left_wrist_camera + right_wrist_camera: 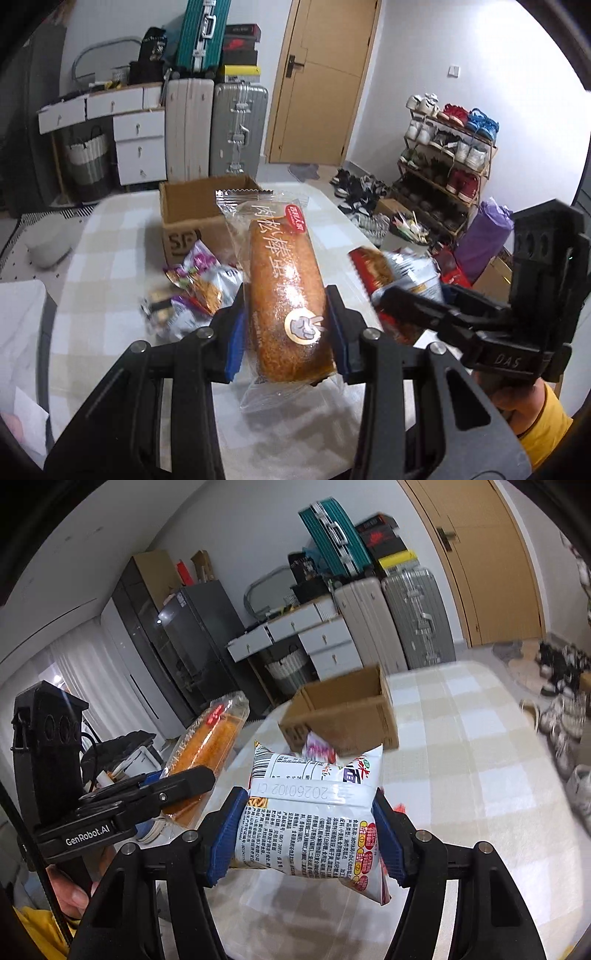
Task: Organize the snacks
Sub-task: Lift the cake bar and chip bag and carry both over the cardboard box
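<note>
Blue-padded fingers of the left tool [286, 332] are clamped on a long golden bread roll in a clear plastic wrapper [284, 291], which is lifted above the table with its beige-and-white checked cloth [110, 258]. Taking the open brown cardboard box [192, 214] as the landmark in the left wrist view: the roll's crimped top edge overlaps the box's right wall, and a loose pile of small purple and orange snack packets [192, 288] lies on the cloth just in front of the box. Well to the right of the box, the right tool [413, 299] grips a red and silver packet [402, 273], blurred.

In the right wrist view, the right tool [310, 827] pinches a white printed snack bag with a barcode and date stamp [314, 812] between its blue pads, held off the cloth [461, 775] just in front of the cardboard box [343, 716]. A small purple packet [317, 747] peeks out between bag and box. To the left of the box, the left tool [173, 786] holds the wrapped bread roll [207, 746] in the air, tilted up toward the box. A hand [70, 890] with a yellow sleeve grips the handle at lower left.
</note>
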Available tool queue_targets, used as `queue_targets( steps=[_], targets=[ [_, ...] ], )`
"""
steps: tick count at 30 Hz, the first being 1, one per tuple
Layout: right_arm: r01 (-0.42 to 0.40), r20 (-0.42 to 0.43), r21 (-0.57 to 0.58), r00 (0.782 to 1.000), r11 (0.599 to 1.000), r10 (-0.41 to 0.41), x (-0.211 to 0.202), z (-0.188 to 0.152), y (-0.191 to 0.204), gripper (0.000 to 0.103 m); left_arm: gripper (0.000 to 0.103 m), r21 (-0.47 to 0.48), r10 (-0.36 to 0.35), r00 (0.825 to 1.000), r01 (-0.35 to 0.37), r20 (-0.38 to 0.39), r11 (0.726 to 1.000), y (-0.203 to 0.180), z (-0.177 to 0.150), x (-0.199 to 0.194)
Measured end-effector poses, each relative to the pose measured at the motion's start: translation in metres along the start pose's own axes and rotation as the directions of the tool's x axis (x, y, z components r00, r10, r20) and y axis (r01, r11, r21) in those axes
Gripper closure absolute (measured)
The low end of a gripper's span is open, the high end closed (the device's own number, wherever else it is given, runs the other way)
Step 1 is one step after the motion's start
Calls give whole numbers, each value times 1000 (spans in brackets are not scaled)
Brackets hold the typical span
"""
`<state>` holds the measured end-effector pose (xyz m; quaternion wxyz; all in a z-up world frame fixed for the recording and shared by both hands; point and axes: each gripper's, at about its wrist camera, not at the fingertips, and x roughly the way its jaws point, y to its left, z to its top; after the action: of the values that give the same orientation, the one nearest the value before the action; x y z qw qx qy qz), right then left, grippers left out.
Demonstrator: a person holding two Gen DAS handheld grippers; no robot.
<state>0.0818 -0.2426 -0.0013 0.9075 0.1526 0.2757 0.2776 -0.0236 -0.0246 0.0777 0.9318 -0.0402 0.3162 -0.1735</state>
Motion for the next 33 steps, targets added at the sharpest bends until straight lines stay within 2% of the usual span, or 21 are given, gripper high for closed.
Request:
queue_targets(
  steps=[7,14,18,21,33],
  targets=[
    [-4,75,-118,997,993,13,-22,41,28,37,68,-25,22,999,-21,38,999,9,30,-42],
    [-55,96,-124,993,991,67,-23,84,35,37,68,-51,45,998,-42,46,998,28,61,-64],
    [-74,101,-141,991,987,89,-15,111,39,37,68,-54,71,996,-68,48,996,43,82,-62],
    [-79,94,-160,991,984,94,1,126,43,37,68,-48,86,996,-84,39,995,51,93,-52],
    [-81,56,-182,994,980,93,83,169,34,37,68,-57,122,992,-124,-46,991,76,114,37]
  ],
)
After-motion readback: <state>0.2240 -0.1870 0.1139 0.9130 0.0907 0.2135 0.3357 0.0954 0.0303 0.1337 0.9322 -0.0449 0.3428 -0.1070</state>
